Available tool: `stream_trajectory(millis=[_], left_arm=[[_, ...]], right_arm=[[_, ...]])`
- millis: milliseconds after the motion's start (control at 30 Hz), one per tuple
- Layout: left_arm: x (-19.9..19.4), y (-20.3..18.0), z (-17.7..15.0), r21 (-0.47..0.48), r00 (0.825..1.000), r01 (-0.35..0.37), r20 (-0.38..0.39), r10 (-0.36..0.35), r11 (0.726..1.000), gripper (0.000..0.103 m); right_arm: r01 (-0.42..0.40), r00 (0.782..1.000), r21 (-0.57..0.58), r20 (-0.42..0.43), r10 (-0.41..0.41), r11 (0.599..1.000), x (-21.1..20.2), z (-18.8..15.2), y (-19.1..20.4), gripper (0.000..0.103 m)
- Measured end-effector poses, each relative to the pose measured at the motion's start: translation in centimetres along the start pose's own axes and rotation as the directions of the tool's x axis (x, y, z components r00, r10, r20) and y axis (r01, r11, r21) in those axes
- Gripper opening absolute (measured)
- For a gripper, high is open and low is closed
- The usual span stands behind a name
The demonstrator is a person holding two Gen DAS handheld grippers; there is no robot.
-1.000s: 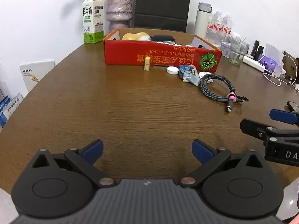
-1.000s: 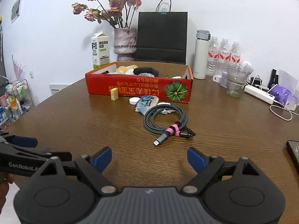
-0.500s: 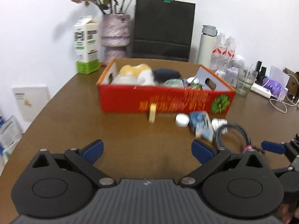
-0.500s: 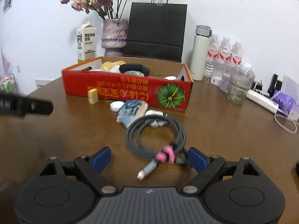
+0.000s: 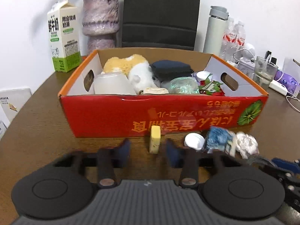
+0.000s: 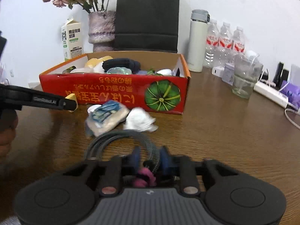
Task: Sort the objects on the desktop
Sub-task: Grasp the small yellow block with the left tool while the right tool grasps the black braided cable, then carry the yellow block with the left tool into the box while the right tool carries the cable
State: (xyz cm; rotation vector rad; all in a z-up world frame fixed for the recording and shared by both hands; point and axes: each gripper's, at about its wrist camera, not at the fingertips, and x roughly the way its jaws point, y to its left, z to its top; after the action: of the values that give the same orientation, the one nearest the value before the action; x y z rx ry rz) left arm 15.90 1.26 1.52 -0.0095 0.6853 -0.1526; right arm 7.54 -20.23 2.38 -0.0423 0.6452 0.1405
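A red cardboard box full of items stands on the brown table; it also shows in the right wrist view. A small yellow block stands upright in front of it. My left gripper is half closed, its pads either side of the block and just short of it. A white cap, a blue-and-white packet and crumpled white paper lie to the right. My right gripper is narrowed around the coiled grey cable near its pink tie.
A milk carton, a vase, a black bag, a flask, water bottles, a glass and a power strip stand behind and right of the box.
Both grippers moved forward toward the box and narrowed. The left came up to the yellow block; the right came down over the cable.
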Motion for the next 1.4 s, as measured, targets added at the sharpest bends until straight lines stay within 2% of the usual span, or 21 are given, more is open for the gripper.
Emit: stream_trajectory(millis=[133,233,300,433,567,667,933,1233,1400], left_arm=[[0.5,0.6,0.1,-0.044,0.999,0.044,-0.005,-0.044,0.998,0.013],[-0.2,0.3,-0.1,-0.034,0.999,0.041,0.015,-0.041,0.999,0.012],[-1.3,-0.1,-0.4,-0.025,0.999,0.024,0.033,-0.023,0.999,0.012],[-5.5,-0.5,-1.6,-0.059,0.998,0.015,0.068,-0.011,0.998,0.012],[-11.2,-1.4,-3.7,-0.069,0.990,0.039,0.136,-0.029,0.997,0.012],[-14.5,-1.9,-5.2,-0.069,0.986,0.055,0.158,-0.043,0.996,0.012],[-20.4,-3.2,-7.1,-0.045,0.974,0.057,0.223,-0.045,0.997,0.012],[-21.2,-3.3,-6.4,-0.041,0.967,0.056,0.251,-0.044,0.998,0.012],[-19.8,-2.1,-2.9,-0.020,0.955,0.062,0.292,-0.054,0.998,0.012]], right_arm=[[0.010,1.000,-0.025,0.001,-0.010,1.000,-0.4,-0.2,0.3,0.016],[-0.027,1.000,-0.024,0.010,0.027,0.999,-1.1,-0.2,0.5,0.015],[-0.022,0.999,-0.033,0.031,0.023,0.999,-1.9,-0.2,0.8,0.015],[-0.021,0.995,-0.041,0.096,0.025,0.999,-5.1,-0.1,1.4,0.014],[-0.024,0.985,-0.055,0.169,0.033,0.998,-8.8,0.0,2.1,0.014],[-0.023,0.977,-0.070,0.211,0.038,0.997,-11.1,0.3,2.7,0.014],[-0.031,0.952,-0.090,0.302,0.057,0.995,-16.4,0.2,4.0,0.014],[-0.012,0.942,-0.076,0.333,0.036,0.997,-18.2,0.2,3.0,0.014],[-0.006,0.935,-0.078,0.353,0.034,0.997,-16.7,3.1,1.5,0.014]])
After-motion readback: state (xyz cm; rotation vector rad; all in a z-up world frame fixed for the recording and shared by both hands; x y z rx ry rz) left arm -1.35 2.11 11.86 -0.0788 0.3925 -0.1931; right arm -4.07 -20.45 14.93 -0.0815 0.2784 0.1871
